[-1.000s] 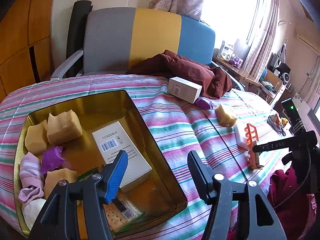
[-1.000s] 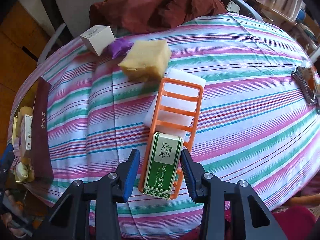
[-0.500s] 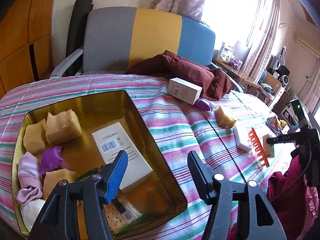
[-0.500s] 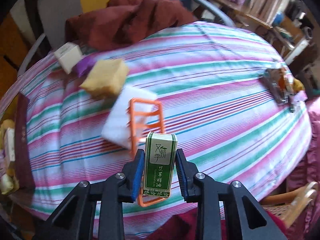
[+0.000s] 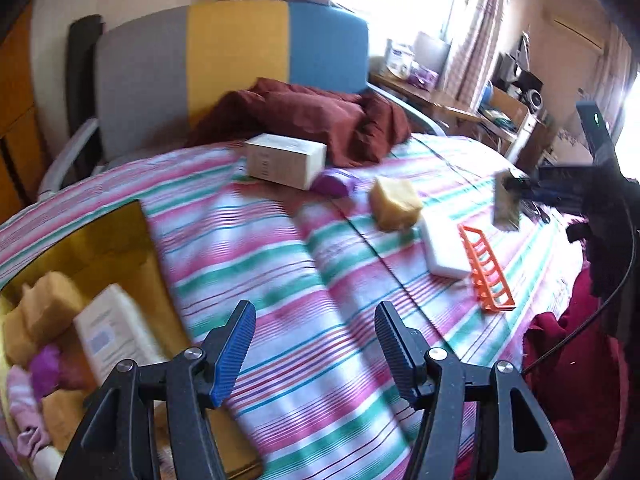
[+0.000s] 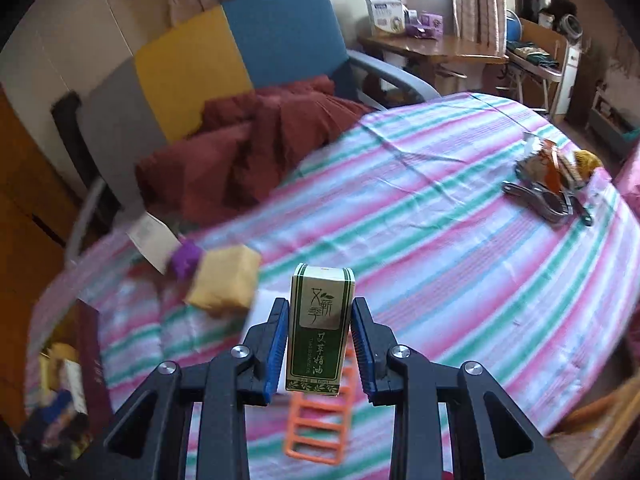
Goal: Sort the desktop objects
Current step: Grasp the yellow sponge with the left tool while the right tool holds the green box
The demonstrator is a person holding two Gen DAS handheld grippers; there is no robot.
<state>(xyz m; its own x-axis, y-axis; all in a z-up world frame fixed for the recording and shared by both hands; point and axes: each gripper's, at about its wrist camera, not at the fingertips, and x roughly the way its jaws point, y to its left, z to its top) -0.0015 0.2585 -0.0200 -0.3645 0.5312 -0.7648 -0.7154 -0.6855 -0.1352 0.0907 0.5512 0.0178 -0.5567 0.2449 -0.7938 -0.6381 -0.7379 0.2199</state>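
My right gripper (image 6: 319, 344) is shut on a small green box (image 6: 320, 328) and holds it upright above the striped table; it also shows in the left wrist view (image 5: 506, 204). Below it lie an orange rack (image 6: 320, 424) and, in the left wrist view, a white block (image 5: 442, 248). A yellow sponge (image 5: 394, 203), a purple piece (image 5: 334, 183) and a cream box (image 5: 284, 160) lie further back. My left gripper (image 5: 314, 344) is open and empty over the table, right of the gold tray (image 5: 120, 236).
The gold tray holds sponges, a white box and soft pieces. A dark red cloth (image 5: 312, 116) lies at the table's far edge before a chair (image 5: 236, 56). Metal tools (image 6: 548, 196) lie at the table's right side.
My right gripper has closed on the green box and lifted it off the orange rack. My left gripper has swung right, away from the tray, towards the table's middle.
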